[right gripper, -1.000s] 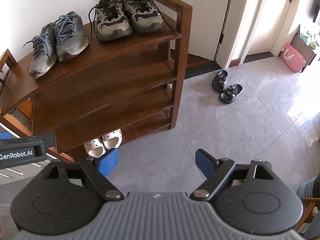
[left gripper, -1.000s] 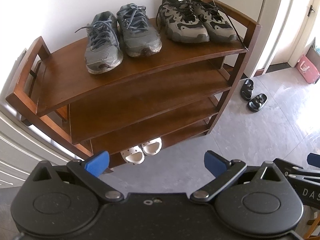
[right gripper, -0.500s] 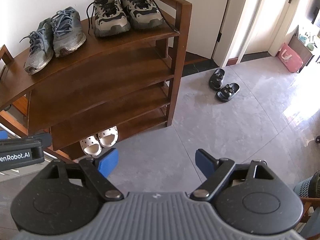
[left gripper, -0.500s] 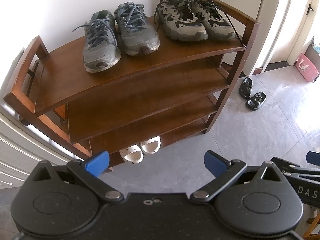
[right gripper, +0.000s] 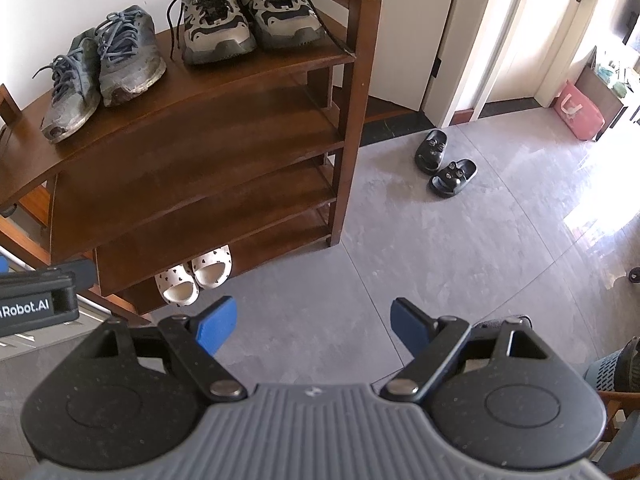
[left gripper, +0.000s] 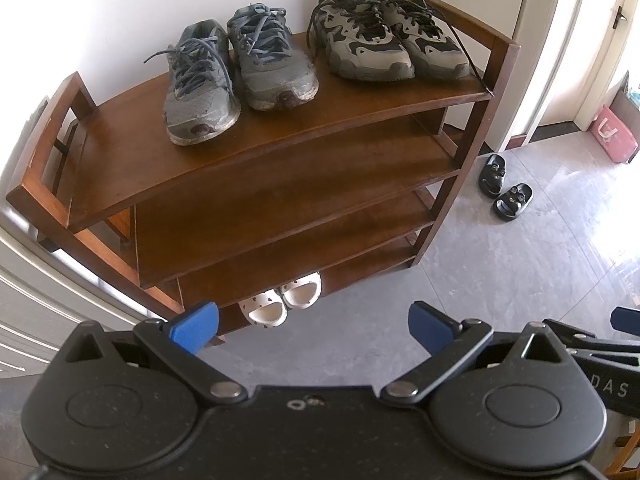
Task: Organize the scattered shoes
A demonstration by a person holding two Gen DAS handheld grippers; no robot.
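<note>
A brown wooden shoe rack (left gripper: pixel 280 184) (right gripper: pixel 192 168) stands against the white wall. On its top shelf sit a worn blue-grey pair of sneakers (left gripper: pixel 236 76) (right gripper: pixel 104 68) and a grey-and-black pair (left gripper: pixel 392 40) (right gripper: pixel 248 16). White slippers (left gripper: pixel 284 300) (right gripper: pixel 196 276) poke out from the bottom shelf. Two black sandals (left gripper: pixel 504 188) (right gripper: pixel 444 164) lie loose on the grey floor to the right of the rack. My left gripper (left gripper: pixel 312 326) and my right gripper (right gripper: pixel 316 324) both hang open above the floor in front of the rack, nothing between their blue pads.
A pink bag (right gripper: pixel 576 116) sits by a doorway at the far right. A grey perforated bin (right gripper: pixel 616 364) stands at the right edge. White drawers (left gripper: pixel 36 320) flank the rack on the left. Bright sunlight falls on the floor (right gripper: pixel 592 216).
The view has shifted only slightly; both grippers stay open and hold their place. No shoe has moved.
</note>
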